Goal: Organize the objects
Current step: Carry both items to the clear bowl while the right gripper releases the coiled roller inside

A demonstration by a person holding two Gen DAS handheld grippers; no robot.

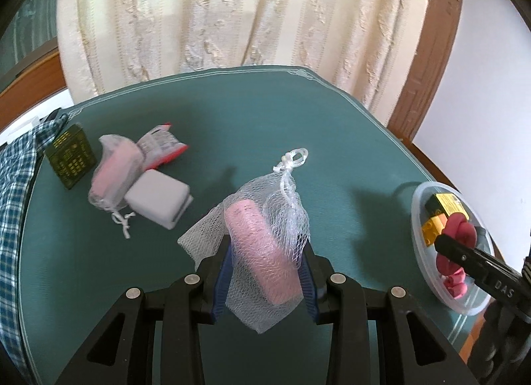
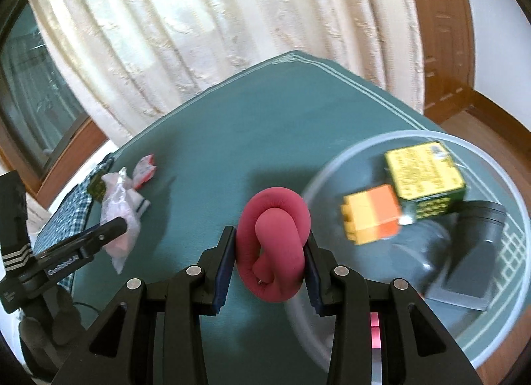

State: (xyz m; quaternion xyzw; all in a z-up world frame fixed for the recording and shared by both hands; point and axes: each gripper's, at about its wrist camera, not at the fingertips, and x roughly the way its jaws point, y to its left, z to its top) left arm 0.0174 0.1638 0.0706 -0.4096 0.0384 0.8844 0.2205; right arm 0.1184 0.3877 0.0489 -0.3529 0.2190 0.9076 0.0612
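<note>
Left gripper (image 1: 265, 267) clenched on netted pink bar (image 1: 262, 252), right gripper (image 2: 269, 260) on red knot (image 2: 273, 245), likely bound for clear bowl (image 2: 332, 172).

left claw (image 1: 265, 262): clamped on a load | right claw (image 2: 270, 252): clamped likewise

"DAS" on right tool (image 1: 446, 245) arm; "GenRobot.AI" on left tool (image 2: 109, 229) arm; box print unreadable.

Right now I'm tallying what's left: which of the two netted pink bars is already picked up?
The pink bar in open white mesh, clamped in the left gripper. The other netted pink bar lies on the green table beside a grey block.
</note>
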